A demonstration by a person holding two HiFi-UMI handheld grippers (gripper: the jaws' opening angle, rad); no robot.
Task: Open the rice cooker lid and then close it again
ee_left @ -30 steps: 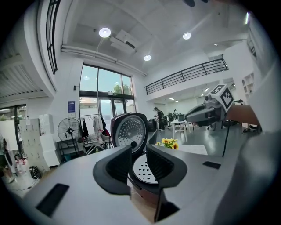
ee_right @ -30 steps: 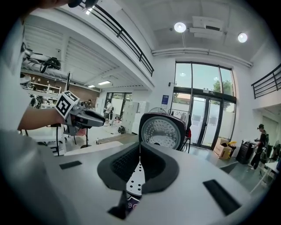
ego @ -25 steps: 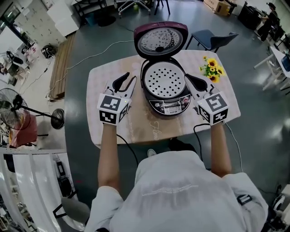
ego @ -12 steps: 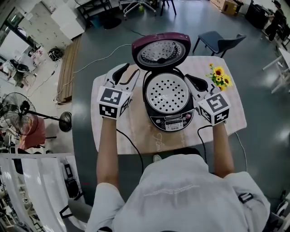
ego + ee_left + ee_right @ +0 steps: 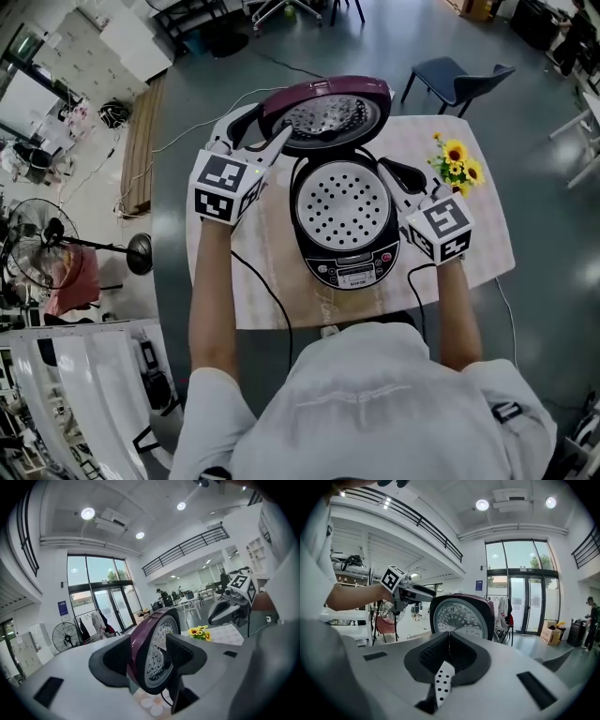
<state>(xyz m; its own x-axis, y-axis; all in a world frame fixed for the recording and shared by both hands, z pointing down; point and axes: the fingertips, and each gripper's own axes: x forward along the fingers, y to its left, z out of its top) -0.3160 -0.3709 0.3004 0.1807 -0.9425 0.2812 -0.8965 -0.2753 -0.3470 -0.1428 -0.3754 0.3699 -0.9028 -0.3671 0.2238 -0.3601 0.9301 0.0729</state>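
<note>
The rice cooker (image 5: 352, 270) stands at the middle of the counter (image 5: 483, 246), its control panel toward the near edge. Its maroon lid (image 5: 330, 111) is raised on the far hinge and leans a little over the pot, silver inner face down toward the perforated tray (image 5: 342, 202) that fills the open mouth.

The left claw (image 5: 261, 139) is at the lid's left edge. Its jaws have just been opening and now stand spread wide, one on the maroon outer side and one on the silver inner side, with the rim between them. The left gripper view does not show whether either pad touches it.

The right claw (image 5: 398, 178) lies just beside the cooker's right rim with its jaws pressed together and nothing in them; I cannot tell whether it touches the body.

A bare strip of counter runs along the near edge in front of the panel, and another lies to the left under the left forearm. A bunch of sunflowers (image 5: 457, 159) sits at the far right corner, near the right claw. Past the far edge is open floor, with a chair (image 5: 455, 75) to the far right.
</note>
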